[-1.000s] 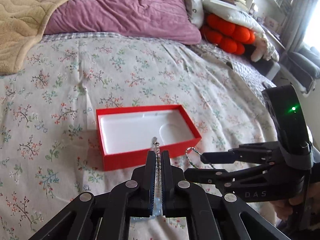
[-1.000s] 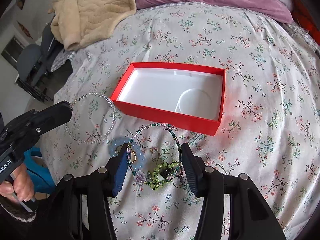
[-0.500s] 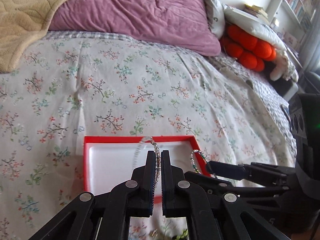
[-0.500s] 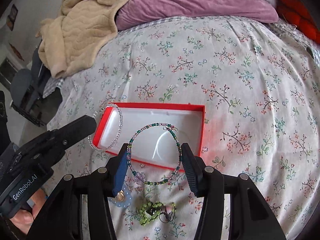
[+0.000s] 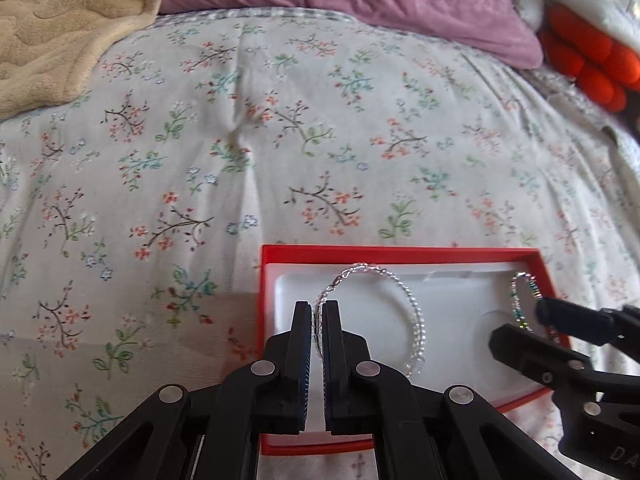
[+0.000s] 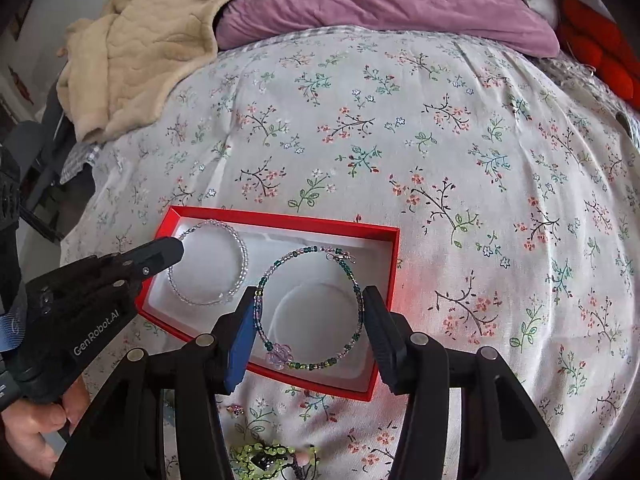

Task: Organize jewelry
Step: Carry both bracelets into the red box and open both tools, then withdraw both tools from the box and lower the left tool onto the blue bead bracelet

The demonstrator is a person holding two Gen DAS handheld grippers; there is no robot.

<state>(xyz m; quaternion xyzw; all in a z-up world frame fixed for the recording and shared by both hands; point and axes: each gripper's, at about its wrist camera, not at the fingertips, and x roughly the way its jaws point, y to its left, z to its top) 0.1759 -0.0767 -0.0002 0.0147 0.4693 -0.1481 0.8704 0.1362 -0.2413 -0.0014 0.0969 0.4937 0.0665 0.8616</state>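
Note:
A red box point(image 5: 400, 251) point(image 6: 280, 220) with a white liner lies on the flowered bedspread. My left gripper point(image 5: 317, 312) point(image 6: 176, 250) is shut on a clear beaded bracelet point(image 5: 414, 308) point(image 6: 240, 254) and holds it over the box's left part. My right gripper point(image 6: 310, 300) point(image 5: 538, 312) holds a green and purple beaded bracelet point(image 6: 308, 365) point(image 5: 520, 304) stretched between its two fingers, over the box's right part, where a round recess shows.
More jewelry lies on the bedspread in front of the box: a green beaded piece point(image 6: 264, 454) and a small pink item point(image 6: 236, 409). A beige blanket point(image 6: 152, 52), a purple pillow point(image 6: 380, 0) and red cushions point(image 5: 588, 60) lie at the far side.
Both grippers have lifted their bracelets from the bedspread and moved forward, from in front of the box to above its inside.

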